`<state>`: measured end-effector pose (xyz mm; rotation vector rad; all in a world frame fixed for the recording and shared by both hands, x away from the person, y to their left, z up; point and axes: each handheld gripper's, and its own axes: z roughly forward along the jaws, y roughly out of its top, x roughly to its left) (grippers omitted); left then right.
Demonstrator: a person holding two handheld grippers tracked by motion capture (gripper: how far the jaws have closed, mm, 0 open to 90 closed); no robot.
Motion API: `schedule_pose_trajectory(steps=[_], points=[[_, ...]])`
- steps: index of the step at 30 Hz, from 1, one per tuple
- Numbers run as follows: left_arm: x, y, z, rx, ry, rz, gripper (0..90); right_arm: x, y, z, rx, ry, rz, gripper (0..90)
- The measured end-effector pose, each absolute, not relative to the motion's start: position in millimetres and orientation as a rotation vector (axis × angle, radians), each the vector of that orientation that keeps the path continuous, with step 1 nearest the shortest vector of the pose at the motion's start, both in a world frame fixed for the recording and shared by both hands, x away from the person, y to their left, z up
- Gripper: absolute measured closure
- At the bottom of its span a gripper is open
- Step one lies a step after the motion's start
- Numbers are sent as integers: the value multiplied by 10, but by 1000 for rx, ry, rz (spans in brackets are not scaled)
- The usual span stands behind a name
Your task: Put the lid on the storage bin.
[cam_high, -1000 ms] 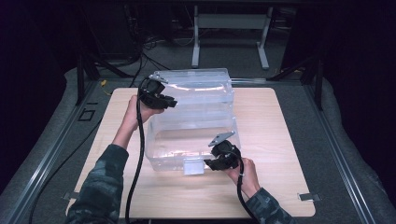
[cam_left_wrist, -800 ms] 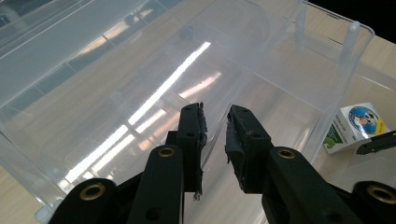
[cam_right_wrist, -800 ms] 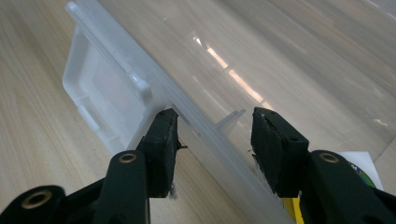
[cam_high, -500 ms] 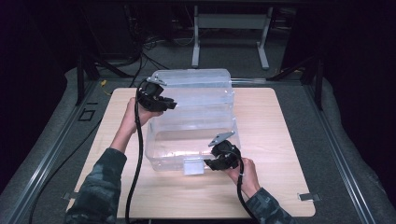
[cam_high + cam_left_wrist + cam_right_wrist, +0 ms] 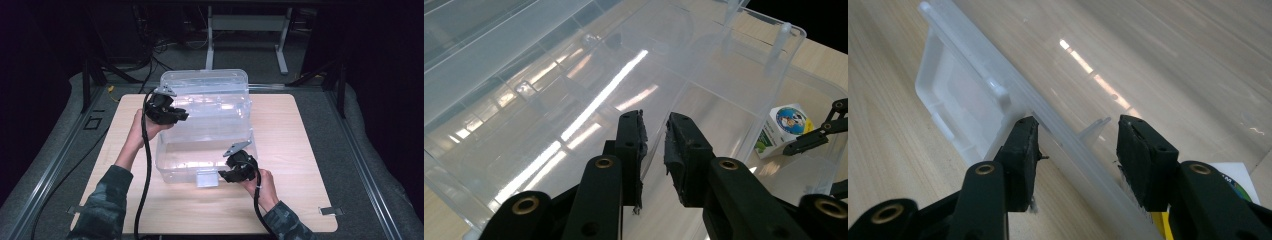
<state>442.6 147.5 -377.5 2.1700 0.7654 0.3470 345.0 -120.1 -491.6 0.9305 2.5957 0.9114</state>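
Light wooden table [image 5: 295, 150] sits mid-frame in the high view on a grey mat, dark room around it, cables and a white metal stand [image 5: 245, 30] at the top of the frame. Clear plastic storage box [image 5: 200, 155] stands at the centre of the table, its lid [image 5: 205, 92] hinged up at the far side. Left gripper [image 5: 175, 116] is at the upper-left of the box by the raised lid, held by the person's left hand [image 5: 142, 131]; camouflage sleeve [image 5: 100, 210] comes in at the bottom left. Right gripper [image 5: 230, 176] is at the box's near right corner, beside the white latch [image 5: 206, 178]. The left gripper view adds what the high view misses: jaws parted by a narrow gap with the lid's thin edge between them, whether the pads touch it I cannot tell, and a small white carton [image 5: 786, 129] with a green and blue print at the right edge. The right gripper view shows its jaws wide apart, straddling the box's front rim [image 5: 1068, 145] without clamping, the latch at upper left.
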Motion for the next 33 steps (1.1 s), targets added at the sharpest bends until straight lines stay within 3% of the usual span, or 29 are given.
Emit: schedule_pose_trajectory(steps=[33], points=[[4023, 1468, -3840, 2151, 738, 475, 750, 3448, -1201, -4916, 932, 2599, 912, 517]])
